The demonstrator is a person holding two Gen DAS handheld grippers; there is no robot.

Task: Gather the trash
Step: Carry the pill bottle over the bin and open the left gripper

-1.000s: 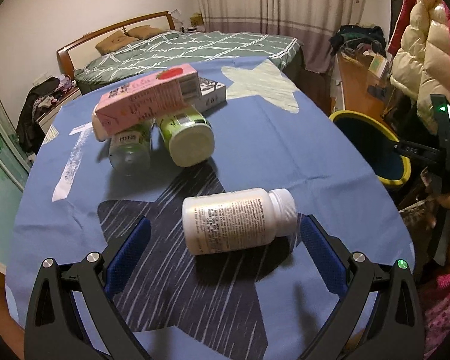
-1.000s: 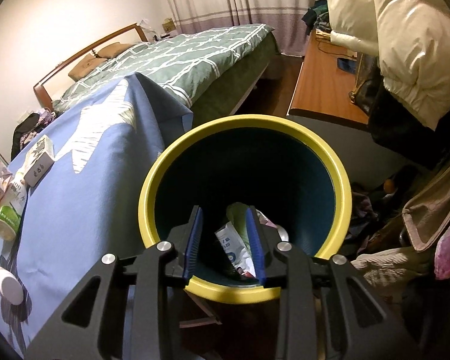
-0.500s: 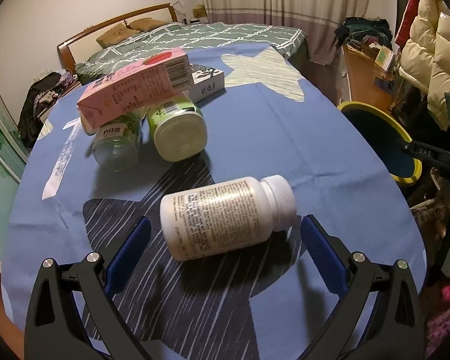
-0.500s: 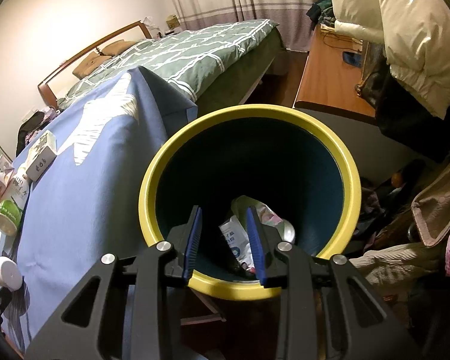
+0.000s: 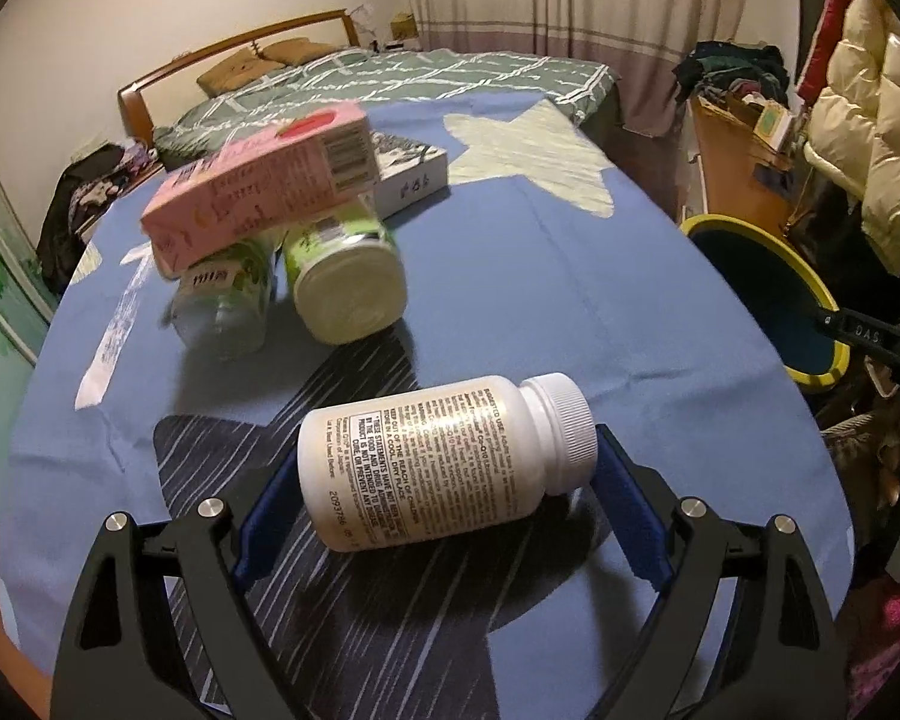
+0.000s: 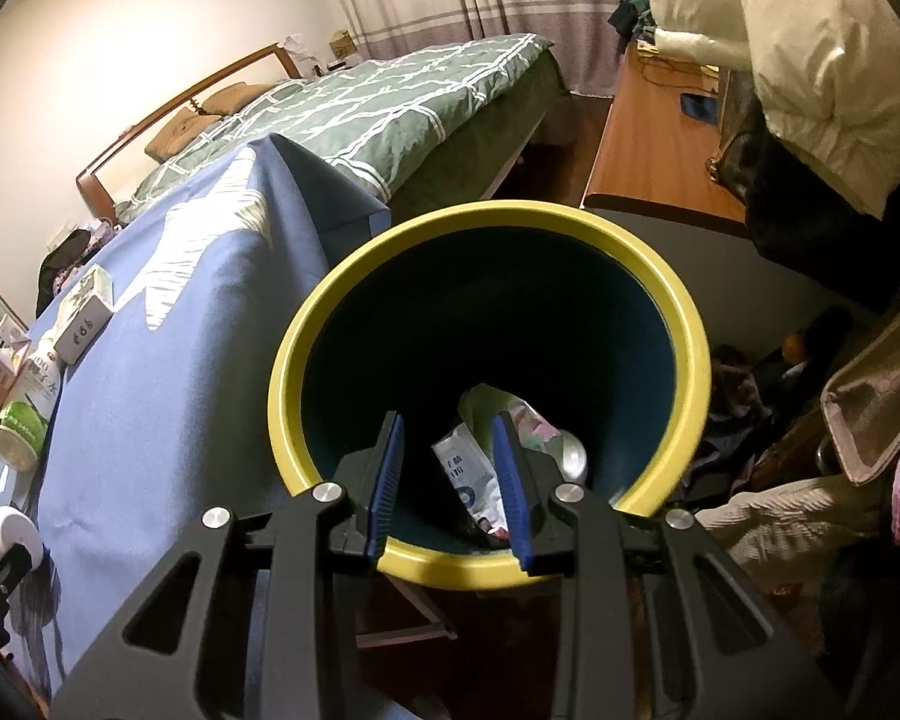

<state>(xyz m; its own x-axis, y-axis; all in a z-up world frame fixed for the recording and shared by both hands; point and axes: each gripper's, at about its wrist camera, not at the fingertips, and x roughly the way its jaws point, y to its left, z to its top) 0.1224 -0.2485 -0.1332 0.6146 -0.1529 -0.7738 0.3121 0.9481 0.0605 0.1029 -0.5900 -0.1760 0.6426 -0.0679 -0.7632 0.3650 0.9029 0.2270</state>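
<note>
A white pill bottle point(image 5: 444, 459) lies on its side on the blue star cloth point(image 5: 540, 276), between the fingers of my left gripper point(image 5: 447, 498), which is open around it with small gaps on both sides. Behind it lie a green-lidded jar point(image 5: 348, 282), a clear jar point(image 5: 225, 300), a pink carton point(image 5: 258, 186) stacked on them and a white box point(image 5: 411, 171). The yellow-rimmed bin point(image 6: 486, 360) holds wrappers point(image 6: 468, 468); my right gripper point(image 6: 450, 480) hovers over its near rim, slightly open and empty. The bin also shows in the left wrist view point(image 5: 768, 294).
A bed with a green quilt point(image 5: 390, 78) stands behind the table. A wooden desk point(image 6: 654, 144) and hanging puffy coats point(image 6: 780, 54) are to the right of the bin. The table edge point(image 6: 258, 396) drops off just left of the bin.
My left gripper has moved forward so the pill bottle now sits between its fingers, and the fingers have narrowed toward it. My right gripper stays over the bin, barely shifted.
</note>
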